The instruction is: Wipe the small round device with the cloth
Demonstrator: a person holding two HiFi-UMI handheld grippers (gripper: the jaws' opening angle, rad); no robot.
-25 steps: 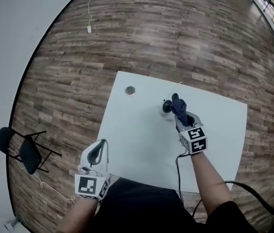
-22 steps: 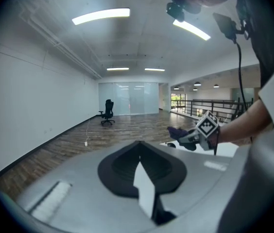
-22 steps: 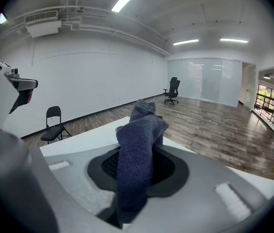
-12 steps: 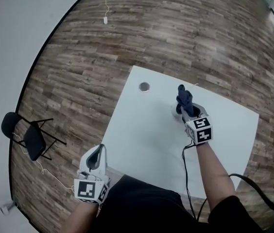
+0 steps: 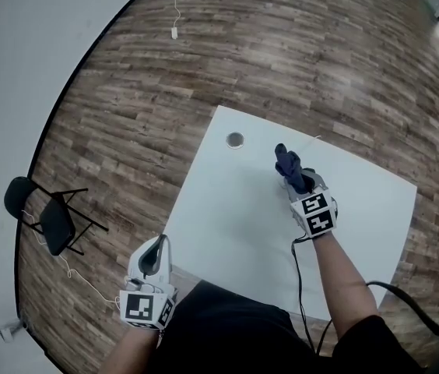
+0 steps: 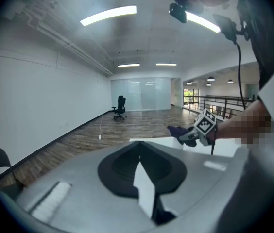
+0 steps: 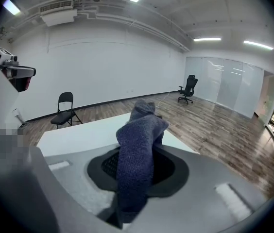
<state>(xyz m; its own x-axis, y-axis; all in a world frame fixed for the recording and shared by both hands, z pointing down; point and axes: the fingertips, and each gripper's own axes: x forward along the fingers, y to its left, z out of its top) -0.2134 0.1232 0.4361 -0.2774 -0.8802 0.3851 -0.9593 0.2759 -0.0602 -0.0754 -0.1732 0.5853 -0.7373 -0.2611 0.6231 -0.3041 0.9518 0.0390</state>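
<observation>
The person wears a black short-sleeved top (image 5: 227, 337). The left gripper (image 5: 159, 245) and right gripper (image 5: 300, 181) are pale grey, each capped by a white cube (image 5: 314, 214) with black square markers. A thin black cable (image 5: 296, 275) trails from the right.
</observation>
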